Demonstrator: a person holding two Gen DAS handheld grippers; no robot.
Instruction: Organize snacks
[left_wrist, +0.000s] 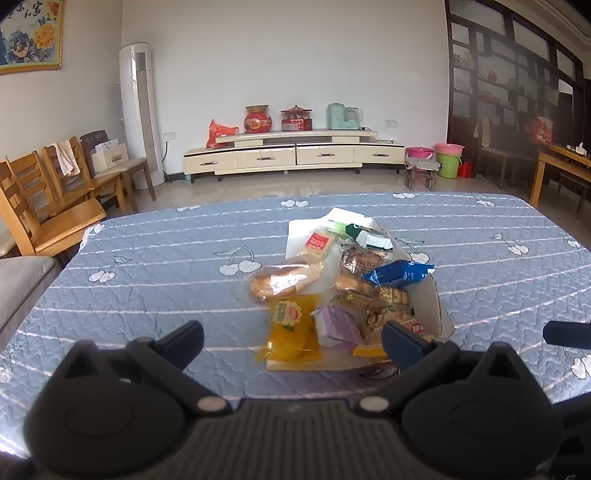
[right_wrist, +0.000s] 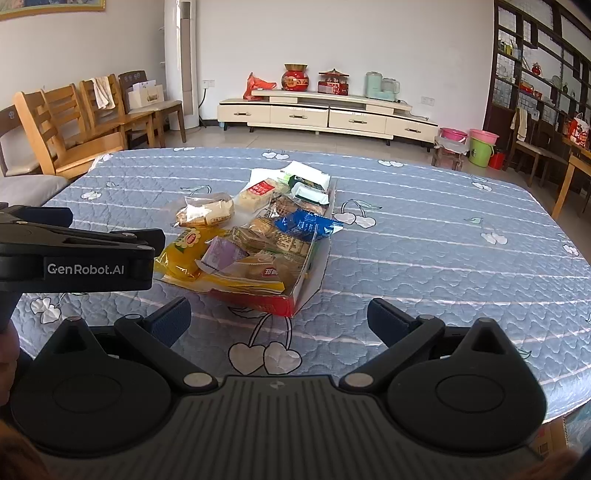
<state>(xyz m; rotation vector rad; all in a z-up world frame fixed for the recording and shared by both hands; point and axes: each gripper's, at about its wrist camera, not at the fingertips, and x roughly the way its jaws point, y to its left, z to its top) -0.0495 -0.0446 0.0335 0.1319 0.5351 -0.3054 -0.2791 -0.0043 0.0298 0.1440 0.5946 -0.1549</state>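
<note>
A flattened red-and-white cardboard box (right_wrist: 284, 306) lies mid-table, piled with wrapped snacks. Among them are a yellow packet (left_wrist: 293, 330), a purple packet (left_wrist: 338, 328), a blue packet (left_wrist: 399, 274), a bread roll in clear wrap (left_wrist: 277, 280) and a red-labelled biscuit pack (left_wrist: 319, 245). They also show in the right wrist view: the yellow packet (right_wrist: 181, 251), the blue packet (right_wrist: 306, 223), the bread roll (right_wrist: 205, 214). My left gripper (left_wrist: 291, 341) is open and empty just before the pile's near edge. My right gripper (right_wrist: 279, 317) is open and empty, short of the box front.
The table wears a blue quilted cloth with cherry prints (left_wrist: 147, 280). Wooden chairs (left_wrist: 51, 206) stand at the left. A cream TV cabinet (left_wrist: 291, 153) is against the far wall. The left gripper's body (right_wrist: 74, 258) reaches in from the left of the right wrist view.
</note>
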